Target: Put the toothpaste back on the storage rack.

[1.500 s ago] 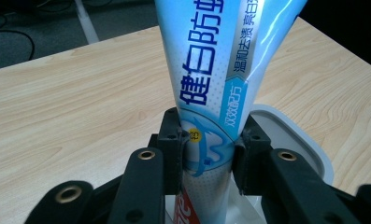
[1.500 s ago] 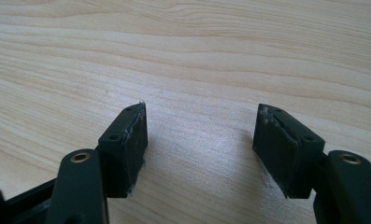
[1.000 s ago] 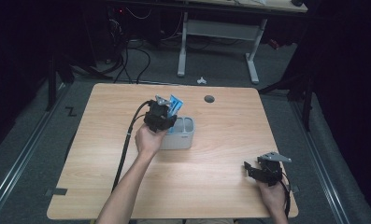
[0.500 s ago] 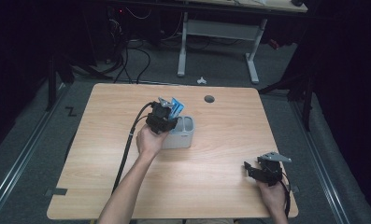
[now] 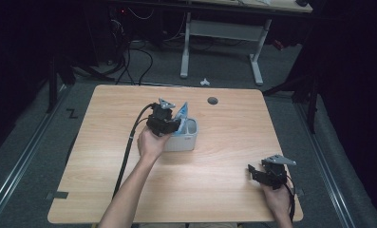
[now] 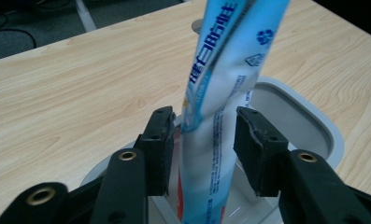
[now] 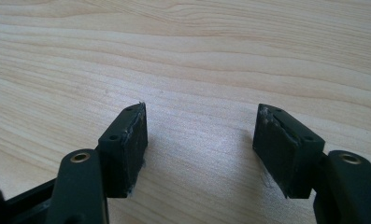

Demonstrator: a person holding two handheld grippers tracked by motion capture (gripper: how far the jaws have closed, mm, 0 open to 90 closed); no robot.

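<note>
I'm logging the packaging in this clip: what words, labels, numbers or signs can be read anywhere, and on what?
Tube standing in the white container, between the left gripper's open jaws: large blue characters run along it, too distorted to quote.
Same tube: a recycling-arrows sign and a triangle sign.
Same tube: columns of fine print, too small to read.
Table, right gripper: no text.
</note>
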